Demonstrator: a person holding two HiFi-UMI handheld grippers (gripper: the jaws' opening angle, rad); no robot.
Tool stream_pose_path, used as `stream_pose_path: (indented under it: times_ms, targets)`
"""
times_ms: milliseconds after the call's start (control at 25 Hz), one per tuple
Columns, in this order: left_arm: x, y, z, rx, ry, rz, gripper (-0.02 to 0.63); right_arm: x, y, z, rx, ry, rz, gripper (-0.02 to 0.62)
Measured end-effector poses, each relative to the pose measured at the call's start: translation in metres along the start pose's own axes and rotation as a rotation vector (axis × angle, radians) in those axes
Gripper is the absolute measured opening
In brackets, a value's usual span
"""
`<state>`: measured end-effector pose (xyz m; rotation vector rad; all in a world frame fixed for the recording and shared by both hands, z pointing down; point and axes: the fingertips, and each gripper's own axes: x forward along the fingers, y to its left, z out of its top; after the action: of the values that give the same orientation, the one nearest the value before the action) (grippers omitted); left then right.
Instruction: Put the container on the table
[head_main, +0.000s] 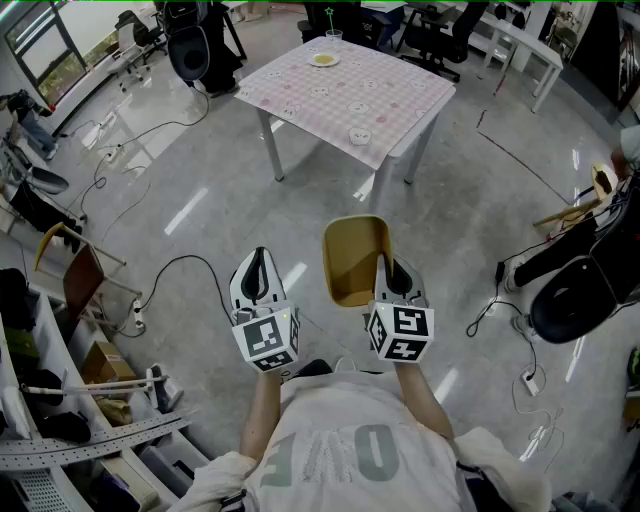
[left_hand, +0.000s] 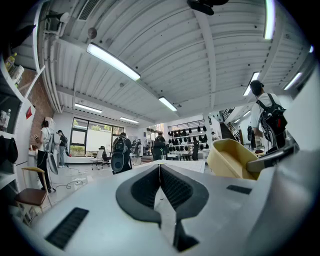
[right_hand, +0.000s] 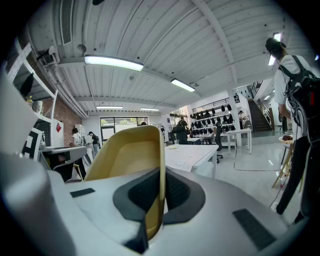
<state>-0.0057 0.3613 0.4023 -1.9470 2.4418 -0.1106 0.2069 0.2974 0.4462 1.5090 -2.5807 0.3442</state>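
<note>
My right gripper (head_main: 385, 268) is shut on the right rim of a yellow container (head_main: 352, 258), which it holds up above the floor with its open side upward. In the right gripper view the container (right_hand: 131, 160) fills the left of the frame, its wall pinched between the black pads (right_hand: 176, 192). My left gripper (head_main: 259, 262) is shut on nothing, level, just left of the container; its view shows the container (left_hand: 231, 158) at the right. The table (head_main: 390, 105), with a pink checked cloth, stands ahead across the floor.
On the table sit a small plate (head_main: 323, 59), a glass (head_main: 333, 37) and a small white dish (head_main: 359, 135). Cables (head_main: 190, 262) run over the floor at left. A shelf unit (head_main: 70, 420) stands at the lower left, bags and chairs at right (head_main: 575, 290).
</note>
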Motion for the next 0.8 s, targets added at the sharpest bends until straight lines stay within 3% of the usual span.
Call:
stream_pose_path:
  times_ms: [400,640,800]
  targets:
    - [0.012,-0.018,0.001,0.004,0.006,-0.024,0.028,0.005,-0.023,-0.005,0.022,0.019,-0.024,0.031]
    - [0.018,-0.014,-0.004,0.020,0.020,-0.028,0.028,0.018,-0.023,-0.016,0.183,0.020,0.001,0.031]
    - [0.034,-0.004,-0.019,0.003,0.045,0.003,0.028,0.028,-0.031,-0.025,0.150,0.037,-0.007,0.031]
